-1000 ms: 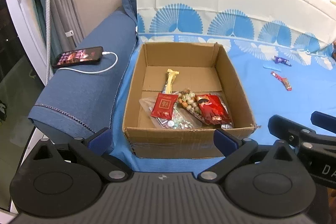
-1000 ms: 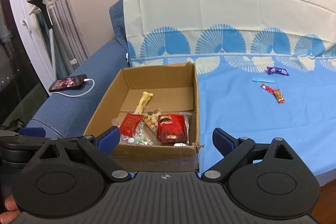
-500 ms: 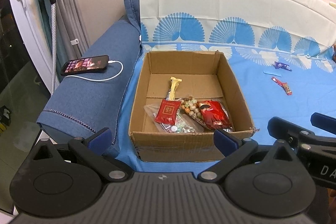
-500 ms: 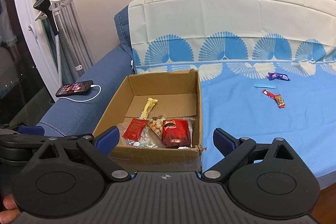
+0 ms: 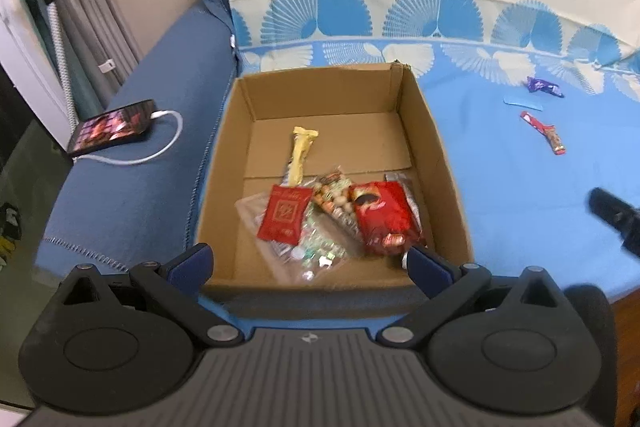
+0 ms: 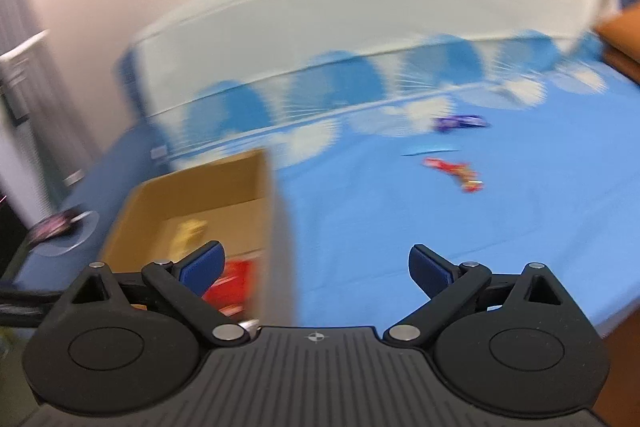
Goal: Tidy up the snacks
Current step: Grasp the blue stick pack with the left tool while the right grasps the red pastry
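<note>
The right hand-held gripper [image 6: 315,265] is swinging away from the cardboard box [image 5: 434,143] toward the open blue bedsheet [image 6: 400,227], its view now smeared with motion blur, while the left hand-held gripper [image 5: 310,265] is moving in closer over the box's near wall. Both hand-held grippers are standing released, jaws wide apart and gripping nothing. Inside the box, snacks are lying toward the near end: a flat red packet [image 5: 285,213], a larger red bag [image 5: 382,217] to its right, a clear bag of mixed candies [image 5: 332,197] between them, and a yellow wrapped bar [image 5: 301,155] pointing toward the far wall. Three items are waiting on the sheet well to the right of the box: a purple wrapper [image 6: 460,122] farthest back, a light blue strip [image 6: 430,150] just in front of it, and a red snack bar [image 6: 454,173] nearest. A phone [image 5: 112,129] on a white cable [image 5: 160,143] is resting on the dark blue cushion left of the box.
</note>
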